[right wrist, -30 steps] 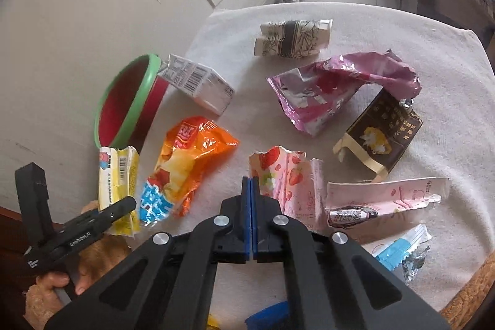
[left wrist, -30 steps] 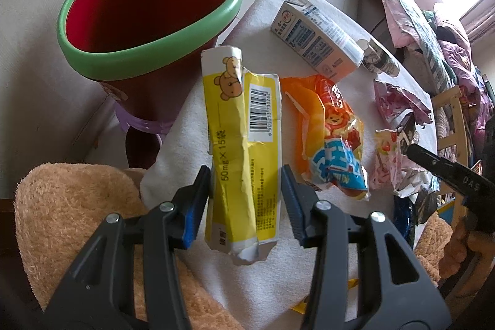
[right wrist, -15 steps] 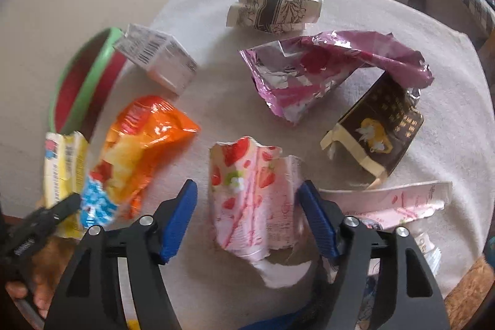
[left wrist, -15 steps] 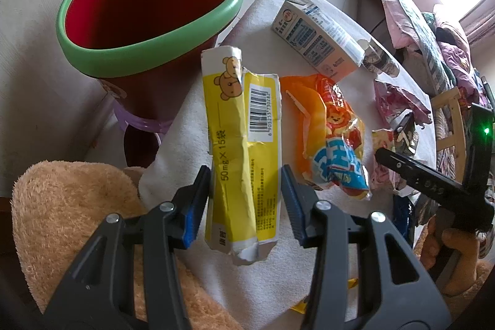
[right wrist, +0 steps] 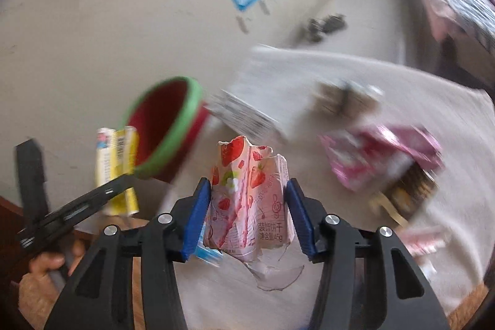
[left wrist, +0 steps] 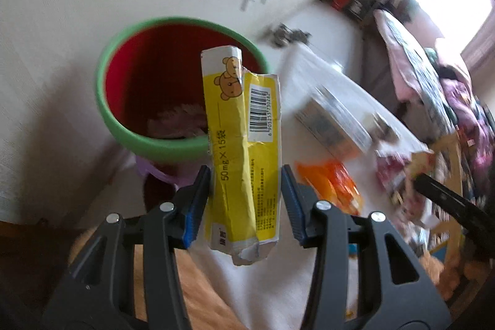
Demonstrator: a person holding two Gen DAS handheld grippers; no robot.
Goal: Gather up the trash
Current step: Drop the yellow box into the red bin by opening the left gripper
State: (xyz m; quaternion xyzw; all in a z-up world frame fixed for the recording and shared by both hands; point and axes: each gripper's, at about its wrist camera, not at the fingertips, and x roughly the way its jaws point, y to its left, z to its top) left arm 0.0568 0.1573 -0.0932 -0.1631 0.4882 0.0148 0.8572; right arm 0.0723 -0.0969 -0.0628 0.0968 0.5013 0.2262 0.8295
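- The red bin (left wrist: 161, 88) with its green rim is the landmark: it stands on the floor just off the edge of the cloth-covered counter (right wrist: 402, 101), mouth up, with something pale already lying at its bottom.
- The left claw (left wrist: 246, 200) is clenched on the yellow box (left wrist: 243, 144), a flattened carton whose long axis runs straight out from the claw. Its far end overlaps the bin's near rim in the left wrist view, so this claw looks the nearer of the two to the bin. My judgement is that a short carry forward would bring the carton over the mouth.
- The right claw (right wrist: 249, 212) grips the strawberry wrapper (right wrist: 247, 194), lifted off the counter, its torn top pointing up and away. From it the bin (right wrist: 167, 129) lies ahead and to the left, farther off, with the left claw (right wrist: 77, 209) and its carton (right wrist: 116, 169) in between.
- Back on the counter, beyond the bin, remain a white carton (left wrist: 334, 122), an orange packet (left wrist: 331, 184) and a pink bag (right wrist: 383, 156), all blurred.
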